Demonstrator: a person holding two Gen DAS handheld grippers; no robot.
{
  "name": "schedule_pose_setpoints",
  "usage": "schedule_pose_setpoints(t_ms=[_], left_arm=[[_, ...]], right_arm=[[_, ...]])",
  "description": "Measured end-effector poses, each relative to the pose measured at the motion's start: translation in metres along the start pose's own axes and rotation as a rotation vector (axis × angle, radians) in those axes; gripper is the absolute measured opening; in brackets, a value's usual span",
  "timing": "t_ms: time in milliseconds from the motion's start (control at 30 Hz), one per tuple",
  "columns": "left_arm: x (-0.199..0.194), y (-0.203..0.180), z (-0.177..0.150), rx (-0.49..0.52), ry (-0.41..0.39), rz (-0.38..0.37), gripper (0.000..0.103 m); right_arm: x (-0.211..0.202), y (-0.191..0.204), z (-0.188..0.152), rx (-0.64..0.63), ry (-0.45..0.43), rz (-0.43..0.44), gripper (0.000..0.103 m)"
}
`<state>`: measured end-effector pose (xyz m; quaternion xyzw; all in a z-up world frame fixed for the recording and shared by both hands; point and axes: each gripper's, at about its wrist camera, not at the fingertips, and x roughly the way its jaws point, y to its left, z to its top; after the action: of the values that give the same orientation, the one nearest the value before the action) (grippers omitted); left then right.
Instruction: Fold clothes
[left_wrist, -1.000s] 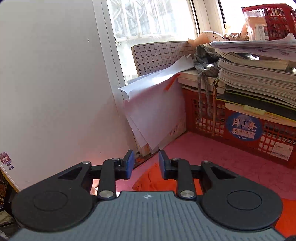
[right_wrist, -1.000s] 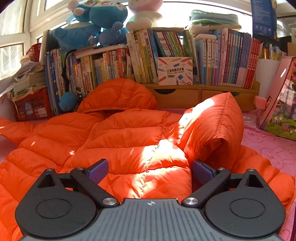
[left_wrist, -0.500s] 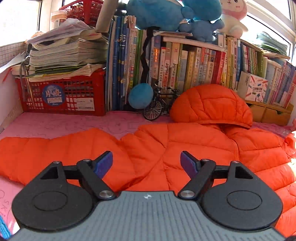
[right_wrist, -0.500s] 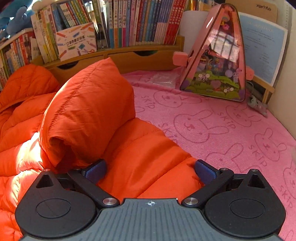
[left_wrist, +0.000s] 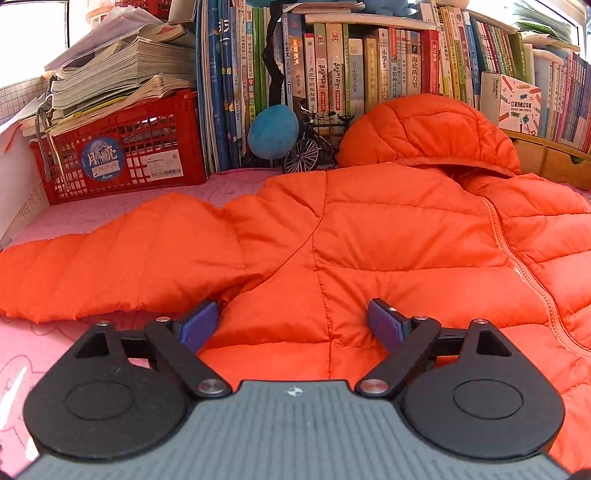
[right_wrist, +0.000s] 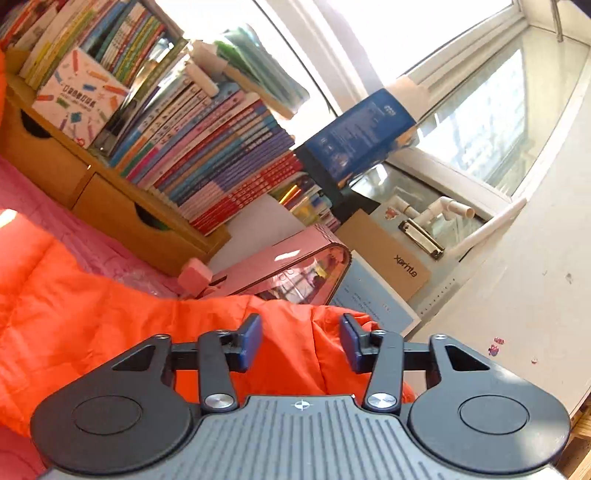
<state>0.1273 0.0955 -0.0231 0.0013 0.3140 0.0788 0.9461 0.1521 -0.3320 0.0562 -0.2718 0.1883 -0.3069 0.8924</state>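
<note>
On the pink cloth (left_wrist: 110, 210), my left view shows the orange puffer jacket (left_wrist: 388, 236) spread flat, zipped, hood toward the books (left_wrist: 351, 66), one sleeve (left_wrist: 122, 254) stretched sideways. My left gripper (left_wrist: 291, 325) is opening wide above its quilting, gripping nothing. Right view: my right gripper (right_wrist: 300, 341) is closing around a raised jacket fold (right_wrist: 295, 354), pads not yet pressing.
</note>
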Motion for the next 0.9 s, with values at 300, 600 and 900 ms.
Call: schedule_pose_setpoints(t_ms=[300, 600, 900], left_arm=[[-0.008, 0.006, -0.01, -0.017, 0.029, 0.049, 0.093], [-0.027, 0.031, -0.029, -0.118, 0.046, 0.068, 0.094], [-0.046, 0.018, -0.011, -0.039, 0.046, -0.02, 0.094]], right_arm=[[-0.067, 0.005, 0.003, 0.355, 0.102, 0.887, 0.085], [-0.13, 0.14, -0.003, 0.004, 0.114, 1.015, 0.06], [-0.083, 0.113, 0.006, 0.256, 0.119, 0.978, 0.068]])
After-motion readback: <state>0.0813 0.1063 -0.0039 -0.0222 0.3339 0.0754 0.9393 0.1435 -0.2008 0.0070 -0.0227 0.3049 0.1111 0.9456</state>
